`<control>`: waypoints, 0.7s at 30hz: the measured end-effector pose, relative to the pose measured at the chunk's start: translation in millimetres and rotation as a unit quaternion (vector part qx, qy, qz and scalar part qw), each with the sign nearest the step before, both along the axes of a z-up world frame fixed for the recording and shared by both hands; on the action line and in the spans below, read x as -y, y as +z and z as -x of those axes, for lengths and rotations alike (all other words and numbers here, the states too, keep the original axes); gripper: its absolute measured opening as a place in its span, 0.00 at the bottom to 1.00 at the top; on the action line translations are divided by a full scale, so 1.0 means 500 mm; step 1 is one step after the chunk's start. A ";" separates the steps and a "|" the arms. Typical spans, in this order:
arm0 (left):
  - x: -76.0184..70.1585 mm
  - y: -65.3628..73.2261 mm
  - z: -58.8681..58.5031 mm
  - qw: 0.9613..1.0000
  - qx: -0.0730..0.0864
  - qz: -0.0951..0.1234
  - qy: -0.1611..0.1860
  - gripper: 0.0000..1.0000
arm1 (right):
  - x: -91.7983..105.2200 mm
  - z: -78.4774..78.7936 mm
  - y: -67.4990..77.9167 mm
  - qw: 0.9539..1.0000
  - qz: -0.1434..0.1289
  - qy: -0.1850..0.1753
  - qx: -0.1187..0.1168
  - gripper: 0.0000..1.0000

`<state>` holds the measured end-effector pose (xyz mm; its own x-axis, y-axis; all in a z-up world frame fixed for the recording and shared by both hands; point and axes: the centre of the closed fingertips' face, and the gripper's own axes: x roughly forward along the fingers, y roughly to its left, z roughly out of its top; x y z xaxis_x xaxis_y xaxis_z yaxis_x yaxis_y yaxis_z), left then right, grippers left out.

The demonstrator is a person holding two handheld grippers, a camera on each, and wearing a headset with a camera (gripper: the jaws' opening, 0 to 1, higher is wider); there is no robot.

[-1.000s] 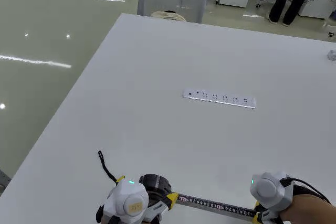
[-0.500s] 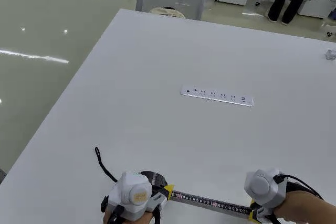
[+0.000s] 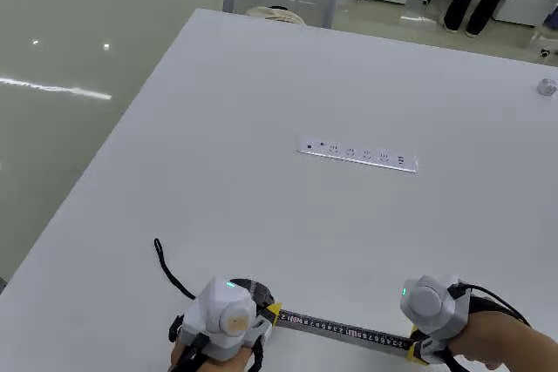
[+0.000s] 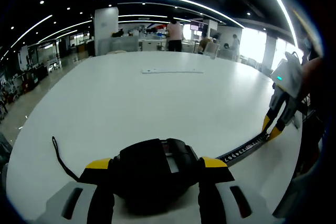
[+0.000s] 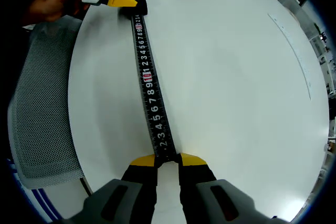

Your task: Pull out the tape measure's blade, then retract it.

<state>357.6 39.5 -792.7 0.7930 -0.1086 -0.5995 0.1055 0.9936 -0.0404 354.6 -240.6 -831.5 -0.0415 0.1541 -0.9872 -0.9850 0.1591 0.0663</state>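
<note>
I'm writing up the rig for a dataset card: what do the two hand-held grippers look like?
They match. The left hand-held gripper and the right hand-held gripper have white-grey moulded bodies and black jaws with yellow fingertips. In the head view each shows a small green light on top. A black cable loops off the right one.
</note>
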 end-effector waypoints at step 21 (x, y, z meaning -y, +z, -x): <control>0.000 0.001 0.001 1.000 -0.005 -0.006 -0.003 0.60 | -0.011 0.003 0.000 1.000 -0.018 0.001 0.022 0.14</control>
